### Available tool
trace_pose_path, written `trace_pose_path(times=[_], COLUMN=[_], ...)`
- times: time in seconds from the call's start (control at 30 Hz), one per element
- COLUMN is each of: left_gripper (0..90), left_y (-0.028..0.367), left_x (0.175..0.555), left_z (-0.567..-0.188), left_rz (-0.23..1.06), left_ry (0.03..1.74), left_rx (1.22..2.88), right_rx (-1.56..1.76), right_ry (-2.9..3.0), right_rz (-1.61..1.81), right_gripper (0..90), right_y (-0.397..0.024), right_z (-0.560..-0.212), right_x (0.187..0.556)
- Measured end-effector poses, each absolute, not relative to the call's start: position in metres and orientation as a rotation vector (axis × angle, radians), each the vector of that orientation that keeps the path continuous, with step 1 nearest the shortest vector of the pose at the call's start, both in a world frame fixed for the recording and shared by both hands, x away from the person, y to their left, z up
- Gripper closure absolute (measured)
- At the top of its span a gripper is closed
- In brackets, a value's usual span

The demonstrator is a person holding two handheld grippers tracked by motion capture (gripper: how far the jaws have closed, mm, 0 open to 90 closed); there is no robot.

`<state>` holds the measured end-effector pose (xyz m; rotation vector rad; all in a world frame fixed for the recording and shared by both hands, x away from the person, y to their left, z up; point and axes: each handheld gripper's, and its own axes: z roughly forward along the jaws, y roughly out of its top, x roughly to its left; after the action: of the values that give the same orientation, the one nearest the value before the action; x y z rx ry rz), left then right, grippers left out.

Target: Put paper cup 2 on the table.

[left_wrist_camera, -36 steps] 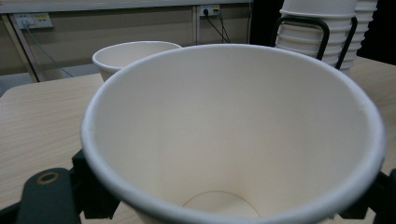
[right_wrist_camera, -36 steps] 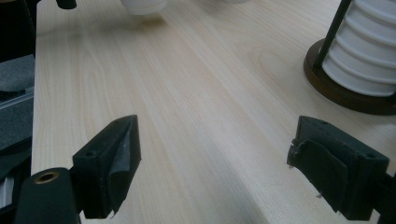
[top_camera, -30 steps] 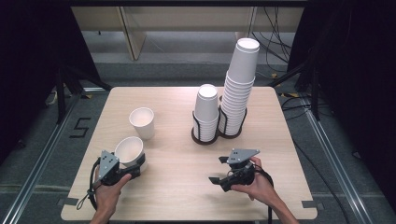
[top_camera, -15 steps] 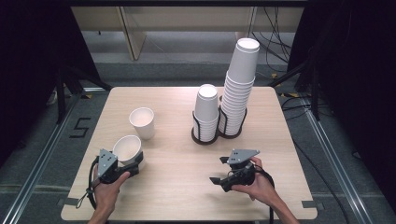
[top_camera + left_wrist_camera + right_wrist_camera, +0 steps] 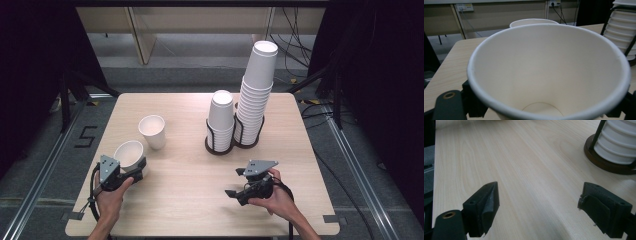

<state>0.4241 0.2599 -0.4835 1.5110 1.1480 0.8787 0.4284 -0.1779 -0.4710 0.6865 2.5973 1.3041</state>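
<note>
A: Starting at the left of the high view, we see our left gripper (image 5: 131, 172) near the worktop's (image 5: 190, 200) front left corner, with a white paper cup (image 5: 128, 153) caught in its jaws.

B: And in the left gripper view that paper cup (image 5: 549, 72) sits right in front of the camera, mouth tilted toward us. The black jaws press on its wall from either side, low down under the rim, so they are pinching the cup.

A: Just beyond it, a second paper cup (image 5: 152, 131) stands upright on the worktop, apart from the held one. We see its rim (image 5: 534, 22) peeking over the held cup in the left gripper view.

B: Moving right, we come to the dark wire cup holder (image 5: 220, 145) with two bays. The left bay carries a short stack of cups (image 5: 221, 117), the right bay a tall stack of cups (image 5: 257, 92) that leans a little to the right.

A: Further right and nearer us, our right gripper (image 5: 239, 186) hangs over bare wood, well apart from the holder.

B: In the right gripper view its jaws stand spread wide with nothing between them, just the worktop (image 5: 524, 170) below, and the holder's round base (image 5: 607, 163) at the upper right.
</note>
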Motion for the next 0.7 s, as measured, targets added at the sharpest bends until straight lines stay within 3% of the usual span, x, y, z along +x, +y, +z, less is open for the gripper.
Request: trace_pose_path(times=[0.7], left_gripper=[15.1], left_y=[0.288], left_x=[0.479], left_z=[-0.487], left_rz=[0.957], left_ry=[1.249], left_rx=[1.512], right_rx=[0.674], right_ry=[2.582], right_rz=[1.294], right_gripper=[16.5], right_y=[-0.182], right_z=[-0.473], right_x=[0.429])
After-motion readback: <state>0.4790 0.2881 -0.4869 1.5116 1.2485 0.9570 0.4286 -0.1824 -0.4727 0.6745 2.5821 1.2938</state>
